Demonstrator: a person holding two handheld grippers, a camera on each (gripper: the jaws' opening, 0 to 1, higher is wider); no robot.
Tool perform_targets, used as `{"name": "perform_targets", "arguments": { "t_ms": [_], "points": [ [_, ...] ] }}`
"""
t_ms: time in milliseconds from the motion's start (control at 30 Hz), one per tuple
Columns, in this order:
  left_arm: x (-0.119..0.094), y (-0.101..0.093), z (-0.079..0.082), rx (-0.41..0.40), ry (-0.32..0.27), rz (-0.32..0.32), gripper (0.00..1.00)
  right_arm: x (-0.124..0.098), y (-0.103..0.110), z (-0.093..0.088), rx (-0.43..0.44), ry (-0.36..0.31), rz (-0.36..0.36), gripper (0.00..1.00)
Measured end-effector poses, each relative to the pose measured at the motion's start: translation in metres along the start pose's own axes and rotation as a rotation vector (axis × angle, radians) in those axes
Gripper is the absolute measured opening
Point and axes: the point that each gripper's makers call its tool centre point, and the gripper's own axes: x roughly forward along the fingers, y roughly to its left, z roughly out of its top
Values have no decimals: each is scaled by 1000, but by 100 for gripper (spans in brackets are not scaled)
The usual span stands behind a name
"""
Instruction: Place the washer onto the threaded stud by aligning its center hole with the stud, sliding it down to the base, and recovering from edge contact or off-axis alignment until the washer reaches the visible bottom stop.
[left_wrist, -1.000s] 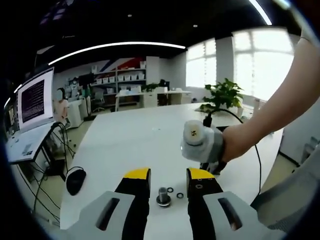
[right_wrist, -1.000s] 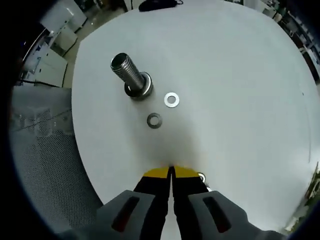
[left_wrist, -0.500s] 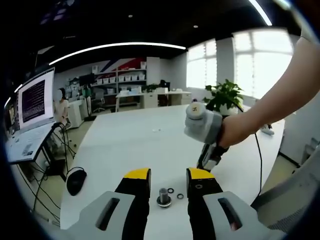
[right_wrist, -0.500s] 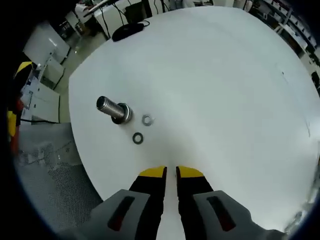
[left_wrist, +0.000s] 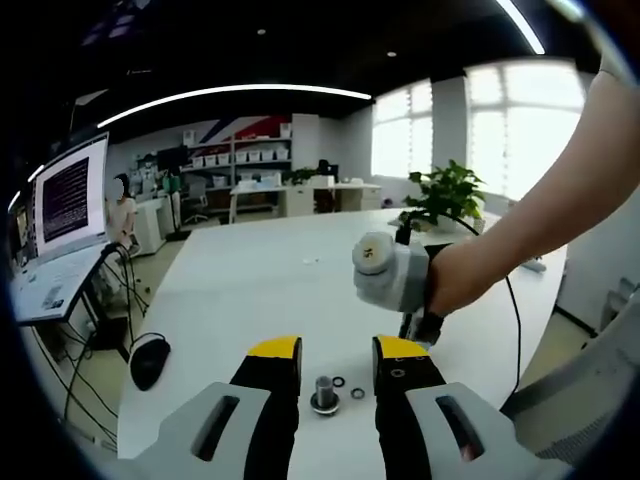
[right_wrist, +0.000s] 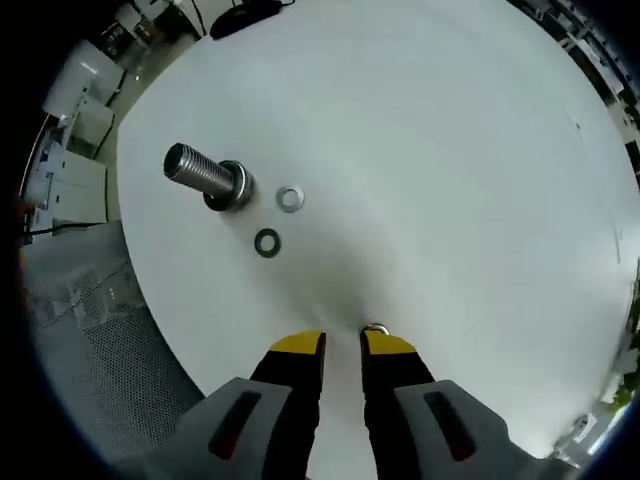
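A threaded stud (left_wrist: 324, 393) stands upright on the white table (left_wrist: 260, 290), just beyond the gap of my open left gripper (left_wrist: 337, 350). Two washers (left_wrist: 339, 381) (left_wrist: 358, 393) lie flat beside it. A hand holds my right gripper (left_wrist: 395, 280) above and right of the stud, pointing down. In the right gripper view the stud (right_wrist: 205, 178) leans to the upper left, with a bright washer (right_wrist: 290, 198) and a darker washer (right_wrist: 267, 242) next to its base. My right gripper (right_wrist: 343, 345) is open a small way; a third washer (right_wrist: 375, 328) lies at its right fingertip.
A black mouse (left_wrist: 150, 360) lies near the table's left edge. A lit screen (left_wrist: 68, 198) stands at far left and a potted plant (left_wrist: 445, 190) at the back right. A mesh chair seat (right_wrist: 90, 330) sits below the table edge.
My right gripper's jaws have parted from shut to a small gap. It rose, then came back down toward the table. A washer now shows at its right tip. The left gripper barely moved.
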Motion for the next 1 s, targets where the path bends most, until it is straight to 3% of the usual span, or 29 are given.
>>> {"name": "perform_targets", "arguments": {
  "t_ms": [133, 400, 567, 733, 867, 933, 1000],
  "points": [
    [0, 0, -1, 0, 1, 0, 26, 1, -4, 5, -6, -33, -12, 16],
    [1, 0, -1, -1, 4, -1, 26, 2, 23, 14, -63, -65, 69, 15],
    [0, 2, -2, -2, 6, 6, 26, 2, 31, 13, -90, -63, 74, 15],
    [0, 3, -2, -7, 8, 8, 26, -11, 22, 21, 15, -131, 97, 15],
    [-1, 2, 1, -12, -5, 6, 26, -16, 5, 20, 61, -152, 40, 15],
    [-1, 4, 0, -20, -4, 9, 26, -18, 8, 20, 107, -169, 70, 15],
    [0, 6, -2, -31, 2, 11, 26, -14, 15, 17, 83, -148, 86, 15]
  ]
}}
